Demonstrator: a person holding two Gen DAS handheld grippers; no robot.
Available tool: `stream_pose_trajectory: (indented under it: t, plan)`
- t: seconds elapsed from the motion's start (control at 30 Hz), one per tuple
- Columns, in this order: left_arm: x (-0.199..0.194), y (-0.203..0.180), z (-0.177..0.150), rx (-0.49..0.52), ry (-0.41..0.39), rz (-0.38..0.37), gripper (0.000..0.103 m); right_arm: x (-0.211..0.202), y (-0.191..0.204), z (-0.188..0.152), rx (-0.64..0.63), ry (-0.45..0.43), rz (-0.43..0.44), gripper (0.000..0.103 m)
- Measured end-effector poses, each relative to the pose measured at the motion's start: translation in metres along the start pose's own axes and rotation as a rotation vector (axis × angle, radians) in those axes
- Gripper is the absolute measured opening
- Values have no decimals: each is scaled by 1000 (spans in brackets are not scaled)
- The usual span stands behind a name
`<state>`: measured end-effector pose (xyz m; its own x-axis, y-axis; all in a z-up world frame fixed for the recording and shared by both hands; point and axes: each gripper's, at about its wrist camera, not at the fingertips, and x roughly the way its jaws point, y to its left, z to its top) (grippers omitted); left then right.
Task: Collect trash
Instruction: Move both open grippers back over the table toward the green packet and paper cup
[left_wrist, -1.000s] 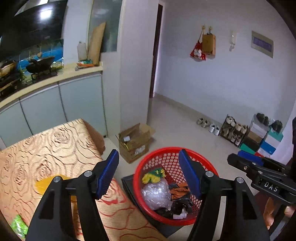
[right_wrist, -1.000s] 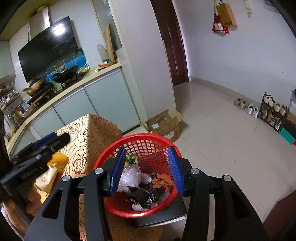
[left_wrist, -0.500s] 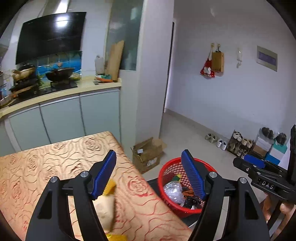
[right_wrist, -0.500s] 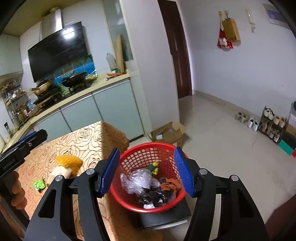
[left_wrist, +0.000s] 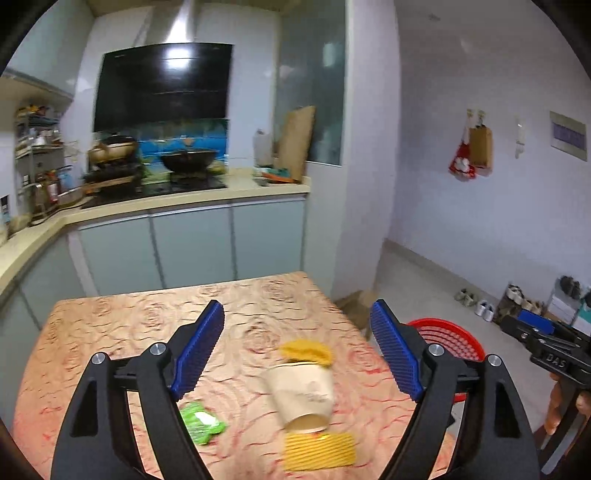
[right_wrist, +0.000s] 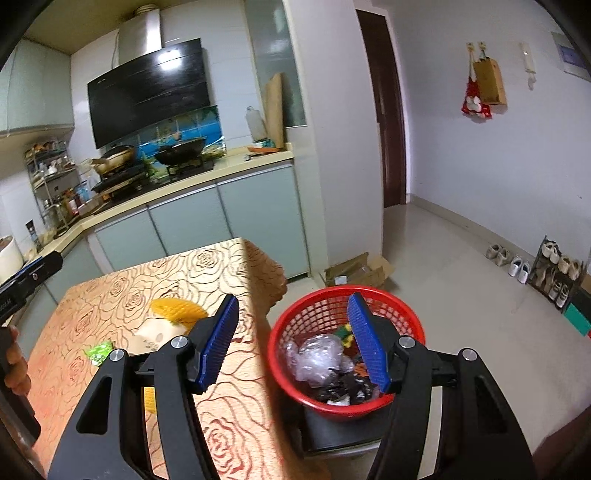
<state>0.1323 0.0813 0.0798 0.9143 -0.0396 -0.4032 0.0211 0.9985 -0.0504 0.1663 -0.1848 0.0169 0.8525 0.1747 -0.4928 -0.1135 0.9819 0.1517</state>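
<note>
The table (left_wrist: 110, 325), draped in a glossy rose-patterned cloth, carries the litter near its right edge: a toppled tan paper cup (left_wrist: 301, 393) between two ribbed yellow wrappers (left_wrist: 319, 450), and a crinkled green packet (left_wrist: 201, 422). Beside that edge stands a round red mesh basket (right_wrist: 317, 310) holding crumpled plastic. The left gripper (left_wrist: 297, 354) is opening, empty; the right gripper (right_wrist: 295, 339) gapes, empty.

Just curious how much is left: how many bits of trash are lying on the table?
4: a tipped paper cup mid-table, yellow pieces behind and in front of it, and a green wrapper to its left. The tools may hide more.
</note>
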Motion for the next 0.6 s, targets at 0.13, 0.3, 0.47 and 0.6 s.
stream_pose_trajectory:
  t: [0.13, 0.3, 0.47, 0.6]
  plan:
    - [-13, 37, -3, -35, -1, 84, 79, -1, 11, -2, -17, 5, 20, 60]
    - [-27, 86, -9, -86, 8, 187, 79, -3, 22, -5, -31, 12, 42, 60]
    - [-32, 112, -24, -98, 38, 240, 79, 1, 34, -7, -42, 26, 65, 60]
    - [-19, 114, -47, -86, 105, 230, 79, 2, 47, -10, -55, 31, 86, 66]
